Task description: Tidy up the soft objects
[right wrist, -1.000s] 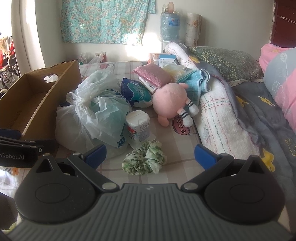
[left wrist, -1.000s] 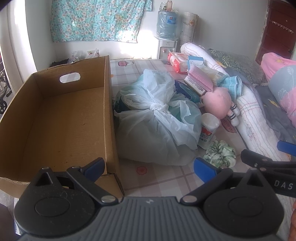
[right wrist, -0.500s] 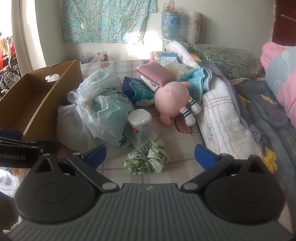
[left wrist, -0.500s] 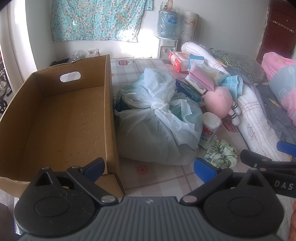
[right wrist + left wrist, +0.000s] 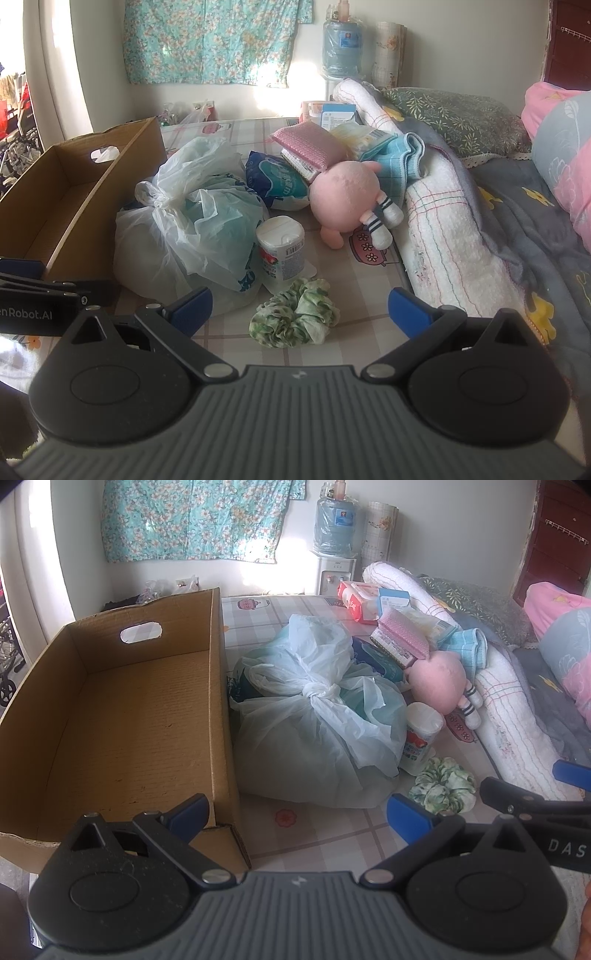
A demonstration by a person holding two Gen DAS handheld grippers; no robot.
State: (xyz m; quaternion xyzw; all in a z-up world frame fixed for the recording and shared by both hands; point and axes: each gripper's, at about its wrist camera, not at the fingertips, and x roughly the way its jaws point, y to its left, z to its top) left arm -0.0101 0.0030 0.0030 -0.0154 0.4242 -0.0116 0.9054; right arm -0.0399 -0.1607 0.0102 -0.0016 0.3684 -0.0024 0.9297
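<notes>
I've got both grippers low at the near edge of the bed, nothing picked up yet. My right gripper [image 5: 299,306] is spread wide w/ the green scrunchie [image 5: 293,314] lying on the checked sheet [image 5: 369,310] right between and just ahead of its blue pads [image 5: 408,306], so I judge that's the 1st grab: it's the closest soft thing and sits loose, apart from the pile. My left gripper [image 5: 295,808] is also spread, holding nothing, parked at the near right corner of the cardboard box [image 5: 218,701], prob. to steady it or just wait its turn.

Containers: the box is empty, bare brown floor, 1 handle slot in the far wall. It's snug against the knotted plastic bag [image 5: 314,738]; the bag is tied shut and full, I can make out teal stuff through the film but can't tell what. A white tub w/ lid on [image 5: 282,243] stands touching the bag, just behind the scrunchie.

Rest of the soft stuff is further back: pink plush [image 5: 345,199] lying on its side against the rolled white towel [image 5: 443,236], a folded blue cloth [image 5: 404,158] and a pink sponge pack [image 5: 306,144] stacked behind it. All well apart from the box, so everything's left to do.
</notes>
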